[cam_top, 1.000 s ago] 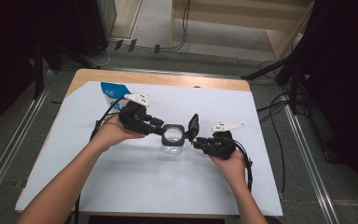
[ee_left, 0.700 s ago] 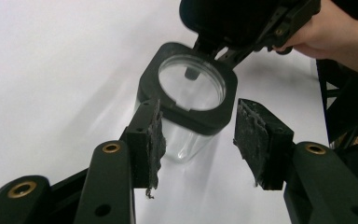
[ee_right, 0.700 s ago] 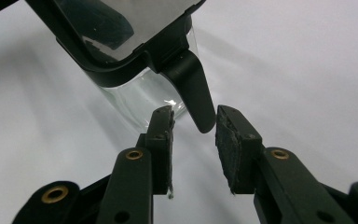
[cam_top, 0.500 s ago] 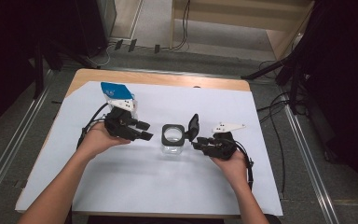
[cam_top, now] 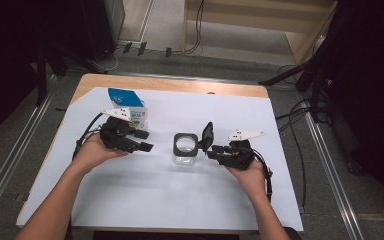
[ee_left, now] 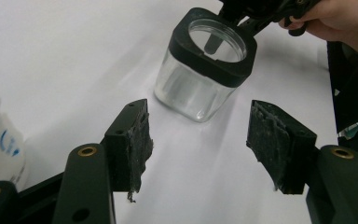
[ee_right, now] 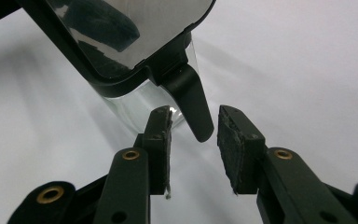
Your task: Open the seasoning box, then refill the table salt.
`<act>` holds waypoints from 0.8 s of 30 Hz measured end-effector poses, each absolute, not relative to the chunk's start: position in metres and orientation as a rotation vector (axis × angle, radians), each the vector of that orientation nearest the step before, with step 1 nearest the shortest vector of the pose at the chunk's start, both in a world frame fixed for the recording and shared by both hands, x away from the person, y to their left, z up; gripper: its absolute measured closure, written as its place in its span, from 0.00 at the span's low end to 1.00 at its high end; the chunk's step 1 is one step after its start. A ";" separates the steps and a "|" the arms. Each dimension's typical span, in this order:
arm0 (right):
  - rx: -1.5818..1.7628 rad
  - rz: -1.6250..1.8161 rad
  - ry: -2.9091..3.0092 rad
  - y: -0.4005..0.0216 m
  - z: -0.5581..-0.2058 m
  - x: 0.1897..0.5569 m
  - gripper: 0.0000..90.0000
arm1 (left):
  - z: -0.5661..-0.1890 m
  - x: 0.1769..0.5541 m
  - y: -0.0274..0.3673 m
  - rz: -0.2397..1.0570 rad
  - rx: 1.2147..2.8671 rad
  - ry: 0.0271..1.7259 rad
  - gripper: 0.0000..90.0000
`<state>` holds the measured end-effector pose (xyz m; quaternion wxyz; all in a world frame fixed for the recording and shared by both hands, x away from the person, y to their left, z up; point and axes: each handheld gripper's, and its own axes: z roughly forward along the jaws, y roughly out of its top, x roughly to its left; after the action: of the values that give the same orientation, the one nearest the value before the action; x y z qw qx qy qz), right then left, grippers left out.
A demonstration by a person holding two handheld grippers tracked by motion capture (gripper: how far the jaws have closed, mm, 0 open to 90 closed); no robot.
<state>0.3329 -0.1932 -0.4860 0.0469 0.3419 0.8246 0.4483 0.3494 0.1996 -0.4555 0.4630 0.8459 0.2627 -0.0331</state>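
Looking down, high view: a clear square jar point(cam_top: 185, 151) with a black collar stood near the middle of the white sheet point(cam_top: 145, 195) covering the table point(cam_top: 180, 84), its hinged lid point(cam_top: 207, 135) raised on the right side.
Left gripper, high view: left gripper point(cam_top: 147, 140) sat well apart from the jar, to its left, jaws parted and empty; they had just been opening. A blue-and-white carton point(cam_top: 127, 106) stood just behind it.
Right gripper, high view: right gripper point(cam_top: 210, 149) lay just beside the jar's right side, below the raised lid.
Left gripper view: both jaws stood wide with bare sheet between them; the jar point(ee_left: 204, 67) was ahead, untouched, its mouth open.
Right gripper view: the lid's black tab point(ee_right: 189, 101) hung between the jaws. The pads point(ee_right: 228, 140) looked slightly clear of it, so released rather than clenched, though contact on the left pad was hard to tell.
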 end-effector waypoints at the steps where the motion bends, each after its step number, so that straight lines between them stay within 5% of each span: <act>1: 1.039 1.368 2.516 -0.193 -0.486 0.333 0.73 | -0.457 0.350 0.204 -0.079 2.080 0.658 0.45; 24: 1.024 1.355 2.525 -0.191 -0.488 0.334 0.72 | -0.461 0.361 0.261 0.000 2.043 0.803 0.49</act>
<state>0.3341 -0.1908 -0.4881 0.0494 0.3363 0.8287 0.4446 0.3611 0.2614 -0.4605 0.4560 0.8283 0.3255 -0.0001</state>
